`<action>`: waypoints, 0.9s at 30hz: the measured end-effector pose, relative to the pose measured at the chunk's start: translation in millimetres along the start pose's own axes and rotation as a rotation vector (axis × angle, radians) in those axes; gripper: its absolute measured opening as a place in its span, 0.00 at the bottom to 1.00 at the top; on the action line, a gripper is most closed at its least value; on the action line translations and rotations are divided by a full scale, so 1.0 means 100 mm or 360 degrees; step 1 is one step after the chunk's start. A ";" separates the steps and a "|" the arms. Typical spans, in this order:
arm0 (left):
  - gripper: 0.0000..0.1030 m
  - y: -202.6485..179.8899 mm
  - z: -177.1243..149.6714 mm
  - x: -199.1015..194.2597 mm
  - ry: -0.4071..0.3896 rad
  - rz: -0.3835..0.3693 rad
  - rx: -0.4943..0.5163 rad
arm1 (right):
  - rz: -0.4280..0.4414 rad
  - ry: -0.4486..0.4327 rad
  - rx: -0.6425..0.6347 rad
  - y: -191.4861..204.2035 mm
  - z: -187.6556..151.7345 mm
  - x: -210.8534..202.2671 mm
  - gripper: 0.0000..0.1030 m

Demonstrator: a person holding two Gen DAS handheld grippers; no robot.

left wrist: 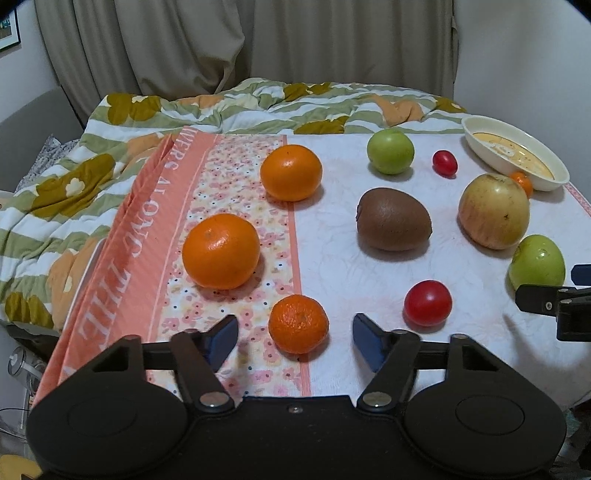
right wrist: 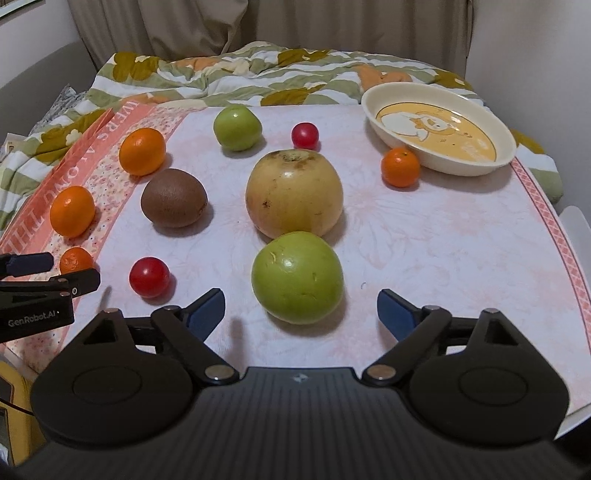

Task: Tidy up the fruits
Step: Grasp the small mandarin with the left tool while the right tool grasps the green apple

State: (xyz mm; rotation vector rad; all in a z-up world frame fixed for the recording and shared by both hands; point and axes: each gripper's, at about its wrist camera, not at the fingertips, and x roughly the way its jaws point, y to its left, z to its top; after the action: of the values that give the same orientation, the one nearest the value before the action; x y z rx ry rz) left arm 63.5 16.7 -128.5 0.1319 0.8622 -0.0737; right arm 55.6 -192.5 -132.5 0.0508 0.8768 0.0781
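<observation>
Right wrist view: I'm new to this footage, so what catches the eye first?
A big yellowish apple sits mid-table, with a round green fruit just in front of it, ahead of the open right gripper. A cream dish with a yellow cartoon print lies empty at the far right corner, a small orange mandarin beside it.

I'm in a home bedroom, prob: floral quilt (left wrist: 221,107) on bed behind my table, curtains (left wrist: 240,40) at back, framed pic (left wrist: 8,31) on wall.
</observation>
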 end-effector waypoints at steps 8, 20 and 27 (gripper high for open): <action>0.39 0.05 -0.03 0.08 0.0028 -0.0047 -0.0039 | 0.0011 -0.0004 -0.0014 0.01 0.06 0.11 0.97; 0.39 0.06 -0.04 0.05 0.0025 -0.0069 -0.0025 | -0.0042 0.0009 -0.0044 0.09 0.10 0.18 0.70; 0.38 0.06 -0.03 -0.09 0.0006 -0.0098 -0.0023 | -0.0027 0.0004 -0.0007 0.05 0.12 0.11 0.70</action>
State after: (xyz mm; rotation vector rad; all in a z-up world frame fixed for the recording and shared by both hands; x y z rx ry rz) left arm 56.5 23.0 -123.3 0.0920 0.8704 -0.1247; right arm 71.5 -186.7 -132.7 0.0389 0.8792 0.0643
